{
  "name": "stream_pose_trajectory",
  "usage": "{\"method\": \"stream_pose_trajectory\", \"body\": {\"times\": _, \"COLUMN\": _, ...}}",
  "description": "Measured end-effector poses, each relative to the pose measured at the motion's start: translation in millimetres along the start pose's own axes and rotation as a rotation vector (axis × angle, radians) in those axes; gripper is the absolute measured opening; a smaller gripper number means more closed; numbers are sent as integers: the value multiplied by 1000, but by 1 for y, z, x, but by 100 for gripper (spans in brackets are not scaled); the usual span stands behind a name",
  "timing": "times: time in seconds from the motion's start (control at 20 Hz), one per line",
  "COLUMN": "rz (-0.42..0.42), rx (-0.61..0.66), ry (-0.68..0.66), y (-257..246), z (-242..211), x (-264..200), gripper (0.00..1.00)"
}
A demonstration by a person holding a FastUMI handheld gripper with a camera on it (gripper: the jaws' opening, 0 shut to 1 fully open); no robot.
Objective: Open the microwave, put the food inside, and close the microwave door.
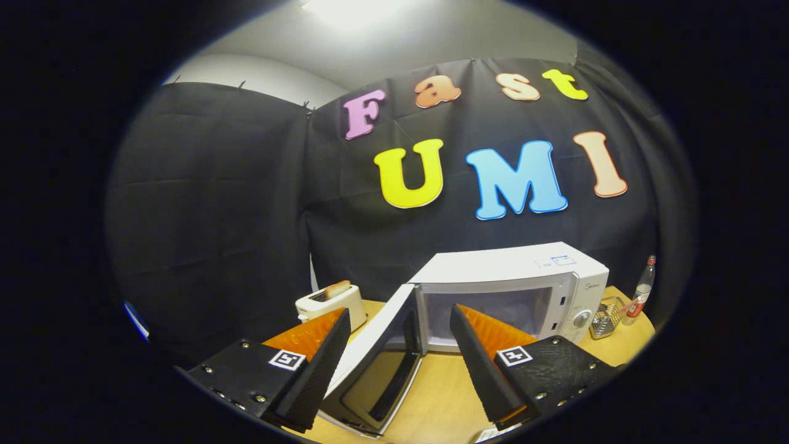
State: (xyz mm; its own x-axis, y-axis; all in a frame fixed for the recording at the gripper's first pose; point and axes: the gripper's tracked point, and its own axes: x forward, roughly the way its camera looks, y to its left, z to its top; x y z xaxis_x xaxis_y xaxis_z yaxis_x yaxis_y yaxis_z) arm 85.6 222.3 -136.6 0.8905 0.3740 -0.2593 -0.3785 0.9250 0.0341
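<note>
A white microwave (558, 280) stands on the wooden table (441, 394) just beyond my fingers. Its door (376, 364) is swung wide open toward me, lying between my two fingers, and the lit cavity (493, 308) looks bare from here. My gripper (400, 364) is open with nothing held; the fingers sit above the table on either side of the door. I see no separate food item near the fingers apart from the toast in the toaster.
A white toaster (330, 302) with a slice of toast (338, 288) poking out stands left of the microwave. To the right of the microwave are a small wire basket (607, 316) and a clear bottle (641, 290) with a red label. Black cloth walls close the back.
</note>
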Motion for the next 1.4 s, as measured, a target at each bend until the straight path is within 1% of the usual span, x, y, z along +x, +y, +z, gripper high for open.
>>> {"method": "stream_pose_trajectory", "body": {"times": 0.3, "rz": 134, "rx": -19, "ry": 2, "y": 76, "z": -8, "x": -22, "gripper": 97}}
{"method": "stream_pose_trajectory", "body": {"times": 0.45, "rz": 232, "rx": 18, "ry": 12, "y": 118, "z": -20, "x": -30, "gripper": 97}}
{"method": "stream_pose_trajectory", "body": {"times": 0.5, "rz": 255, "rx": 24, "ry": 28, "y": 129, "z": -27, "x": -33, "gripper": 93}}
{"method": "stream_pose_trajectory", "body": {"times": 0.6, "rz": 287, "rx": 21, "ry": 66, "y": 146, "z": -46, "x": -38, "gripper": 92}}
{"method": "stream_pose_trajectory", "body": {"times": 0.65, "rz": 300, "rx": 22, "ry": 86, "y": 154, "z": -56, "x": -39, "gripper": 89}}
{"method": "stream_pose_trajectory", "body": {"times": 0.7, "rz": 318, "rx": 25, "ry": 110, "y": 162, "z": -67, "x": -40, "gripper": 77}}
{"method": "stream_pose_trajectory", "body": {"times": 0.8, "rz": 327, "rx": 27, "ry": 156, "y": 167, "z": -85, "x": -40, "gripper": 78}}
{"method": "stream_pose_trajectory", "body": {"times": 0.85, "rz": 308, "rx": 24, "ry": 164, "y": 163, "z": -92, "x": -35, "gripper": 78}}
{"method": "stream_pose_trajectory", "body": {"times": 0.9, "rz": 299, "rx": 24, "ry": 174, "y": 161, "z": -97, "x": -34, "gripper": 53}}
{"method": "stream_pose_trajectory", "body": {"times": 0.95, "rz": 295, "rx": 18, "ry": 198, "y": 162, "z": -106, "x": -27, "gripper": 41}}
{"method": "stream_pose_trajectory", "body": {"times": 1.0, "rz": 295, "rx": 6, "ry": 224, "y": 162, "z": -116, "x": -24, "gripper": 38}}
{"method": "stream_pose_trajectory", "body": {"times": 1.05, "rz": 253, "rx": -28, "ry": 240, "y": 150, "z": -125, "x": -23, "gripper": 39}}
{"method": "stream_pose_trajectory", "body": {"times": 1.1, "rz": 177, "rx": -60, "ry": 229, "y": 133, "z": -128, "x": -16, "gripper": 22}}
{"method": "stream_pose_trajectory", "body": {"times": 1.15, "rz": 180, "rx": -53, "ry": 254, "y": 129, "z": -137, "x": -13, "gripper": 5}}
{"method": "stream_pose_trajectory", "body": {"times": 1.2, "rz": 170, "rx": -34, "ry": 277, "y": 124, "z": -144, "x": -13, "gripper": 2}}
{"method": "stream_pose_trajectory", "body": {"times": 1.3, "rz": 169, "rx": -9, "ry": 286, "y": 121, "z": -149, "x": -7, "gripper": 1}}
{"method": "stream_pose_trajectory", "body": {"times": 1.4, "rz": 160, "rx": -36, "ry": 282, "y": 112, "z": -144, "x": -12, "gripper": 1}}
